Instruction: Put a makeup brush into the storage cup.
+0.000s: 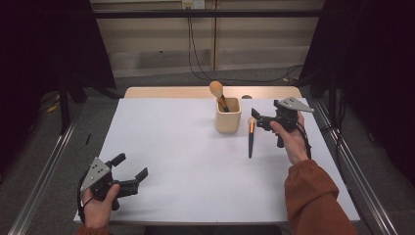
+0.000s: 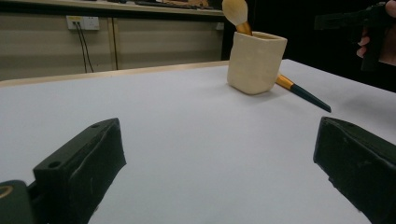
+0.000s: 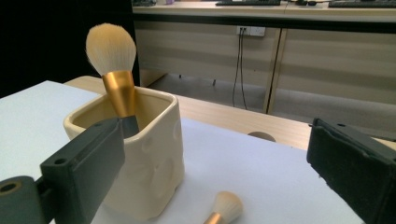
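A: Looking down from the high view, what is the right gripper doing?

B: It is hovering with its jaws spread wide and holding nothing. The lying brush is resting on the white desk just below and ahead of those jaws, head toward the cream cup. The cup is sitting just beyond the jaw tips, with a standing brush leaning in it.

A: And the left gripper?

B: It is sitting low at the near corner, jaws wide and empty, well apart from everything.

A: What is the left gripper view showing?

B: Its jaws are gaping at either side. Far ahead between them the cup is standing, the lying brush's dark handle poking out from behind it toward the right-hand jaw.

A: And the right gripper view?

B: The jaws are standing wide. The cup is sitting close behind the left-hand jaw, the standing brush rising above it. The lying brush's pale head is lying low between the jaws.
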The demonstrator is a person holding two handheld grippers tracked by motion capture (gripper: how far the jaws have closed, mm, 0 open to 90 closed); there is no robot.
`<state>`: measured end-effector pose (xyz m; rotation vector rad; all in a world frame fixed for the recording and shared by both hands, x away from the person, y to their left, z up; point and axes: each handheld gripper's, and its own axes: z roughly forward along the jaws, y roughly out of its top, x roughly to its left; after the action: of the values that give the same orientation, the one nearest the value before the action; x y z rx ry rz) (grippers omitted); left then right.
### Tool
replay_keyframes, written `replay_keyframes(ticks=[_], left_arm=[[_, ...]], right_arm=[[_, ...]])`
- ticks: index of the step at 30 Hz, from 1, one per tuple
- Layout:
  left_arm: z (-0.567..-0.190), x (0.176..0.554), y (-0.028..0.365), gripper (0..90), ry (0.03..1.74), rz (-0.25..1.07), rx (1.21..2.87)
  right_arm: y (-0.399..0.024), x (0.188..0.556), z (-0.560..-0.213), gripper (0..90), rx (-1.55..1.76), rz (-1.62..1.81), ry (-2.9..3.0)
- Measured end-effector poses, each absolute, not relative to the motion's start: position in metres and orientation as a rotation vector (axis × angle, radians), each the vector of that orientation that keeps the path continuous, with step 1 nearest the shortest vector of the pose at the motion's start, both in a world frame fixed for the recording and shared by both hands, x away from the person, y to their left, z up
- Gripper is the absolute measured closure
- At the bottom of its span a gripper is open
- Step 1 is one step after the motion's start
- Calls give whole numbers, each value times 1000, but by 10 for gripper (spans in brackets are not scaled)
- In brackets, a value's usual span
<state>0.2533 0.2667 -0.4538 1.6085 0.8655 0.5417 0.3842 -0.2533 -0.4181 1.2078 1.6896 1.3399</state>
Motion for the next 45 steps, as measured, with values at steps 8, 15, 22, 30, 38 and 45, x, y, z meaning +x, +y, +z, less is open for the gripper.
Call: replay_keyframes(ticks=[8,15,22,30,38,45], left_arm=[[-453,257,265,18,884,545,1593],[-454,258,265,16,887,543,1594],[-454,258,265,15,884,543,1602],[-455,260,261,17,882,529,1613],[-455,260,263,17,882,538,1618],[-456,259,261,17,883,534,1619]], right_arm=[[-250,395,-419,42,1253,1310,1765],[-250,407,-420,53,1317,1264,1866],[-252,422,-426,37,1407,1141,2015],[-250,434,-430,39,1440,1005,2147],[-243,440,-434,65,1497,857,2261],[-237,446,-434,89,1586,687,2294]])
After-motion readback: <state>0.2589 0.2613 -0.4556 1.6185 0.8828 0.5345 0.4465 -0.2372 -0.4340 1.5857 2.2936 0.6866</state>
